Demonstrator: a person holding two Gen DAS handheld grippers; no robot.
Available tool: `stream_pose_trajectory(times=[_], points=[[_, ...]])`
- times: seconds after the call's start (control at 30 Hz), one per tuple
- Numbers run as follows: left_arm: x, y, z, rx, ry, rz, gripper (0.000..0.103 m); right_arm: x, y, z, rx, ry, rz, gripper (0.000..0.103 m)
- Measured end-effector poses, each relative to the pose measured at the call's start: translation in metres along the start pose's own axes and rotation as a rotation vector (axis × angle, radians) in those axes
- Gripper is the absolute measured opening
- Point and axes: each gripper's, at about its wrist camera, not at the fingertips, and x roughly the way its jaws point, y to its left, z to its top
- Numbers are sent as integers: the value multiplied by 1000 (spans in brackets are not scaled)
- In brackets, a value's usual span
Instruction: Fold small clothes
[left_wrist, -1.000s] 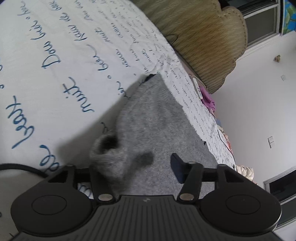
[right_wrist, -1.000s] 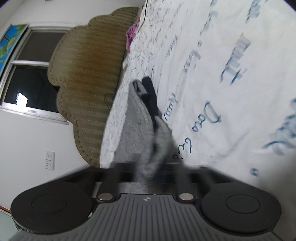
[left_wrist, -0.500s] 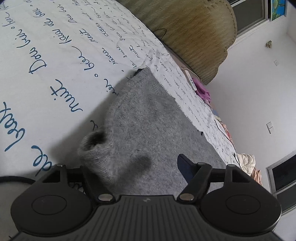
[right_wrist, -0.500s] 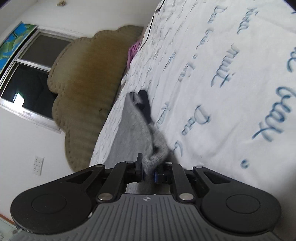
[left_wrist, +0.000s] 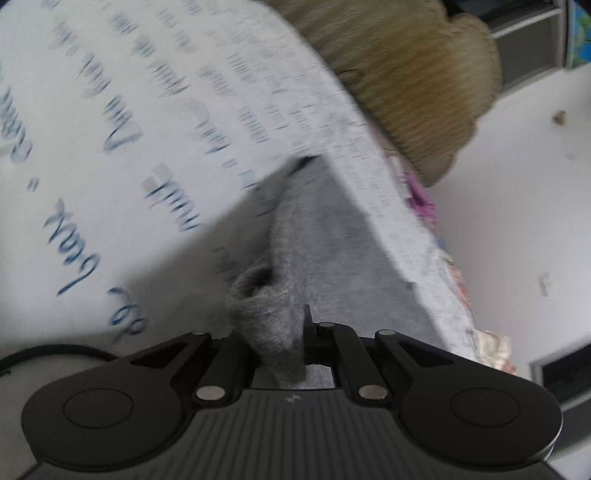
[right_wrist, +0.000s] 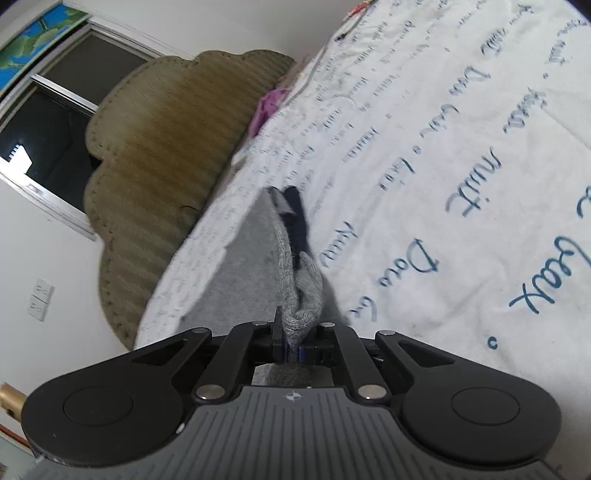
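The grey knit garment (left_wrist: 317, 236) lies low in the frame's middle on the white bedspread (left_wrist: 110, 206) with blue script. The left gripper (left_wrist: 280, 343) pinches a bunched fold; the right gripper (right_wrist: 291, 343) is clamped on another edge. A tan headboard (right_wrist: 166, 147) stands upper left.

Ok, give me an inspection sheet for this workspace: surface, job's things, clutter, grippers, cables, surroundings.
Surface: white bedsheet printed with blue handwriting.
Job's things: one grey knit garment with a dark navy part at its far end, lifted off the sheet at the near edge.
Clutter: purple cloth by the headboard; more crumpled fabric along the bed's edge.
Grippers: left gripper shut on a bunched grey cuff; right gripper shut on another bunched edge.
Cables: a black cable beside the left gripper.
Surroundings: tan scalloped headboard, window, wall switch.
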Motion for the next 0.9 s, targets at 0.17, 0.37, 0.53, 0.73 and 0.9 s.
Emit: stream_pose_trajectory(times=[0.17,0.37,0.53,0.73,0.9], points=[[-44,-31,9,79,-4,-76,4,-32,21,11,-1,3,88,7],[-38,29,-11,15,72,52,4,-59,-8,-12,76,62,55,8],[-28,45,-21,22,77,59,10,-46,-38,-33,101,90,-31,21],[-104,26,-2,171,-217,216,66,-87,-8,-3,-96,-19,-90,53],[-82,-42,11,509,-378,262,66,-69,26,45,-291,-67,-62,53]])
